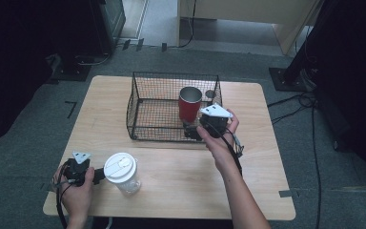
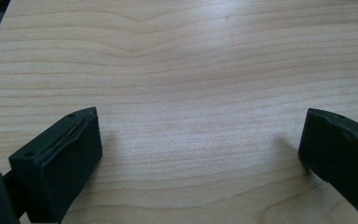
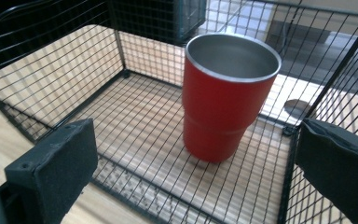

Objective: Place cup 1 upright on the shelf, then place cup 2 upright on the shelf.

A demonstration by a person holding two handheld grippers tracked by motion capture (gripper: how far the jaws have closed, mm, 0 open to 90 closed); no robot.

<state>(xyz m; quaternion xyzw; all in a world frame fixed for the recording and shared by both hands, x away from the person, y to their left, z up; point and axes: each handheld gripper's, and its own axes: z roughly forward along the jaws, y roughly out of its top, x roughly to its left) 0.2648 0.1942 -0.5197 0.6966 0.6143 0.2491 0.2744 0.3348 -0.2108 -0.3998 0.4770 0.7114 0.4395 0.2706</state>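
Red-coated steel tumbler (image 3: 228,98) stands upright on the floor of the wire basket (image 1: 140,102), toward its right near corner. Judged rigid, moderately heavy, smooth and likely slippery; grip the lower, narrower section across its width. Right gripper (image 1: 196,133) sits at the basket's near edge, jaws spread wide, empty. Left gripper (image 1: 96,176) rests on the table (image 1: 181,176) beside a lidded cup (image 1: 122,172), jaws apart, empty.

Light wood table (image 1: 181,176) w/ rounded corners on grey carpet floor (image 1: 24,157), tape marks on carpet at left & right. Dark cabinet (image 1: 109,19) at back left, pale wood furniture (image 1: 248,14) at back. Black stand base (image 1: 288,78) at right, cables (image 1: 310,102) trailing nearby.
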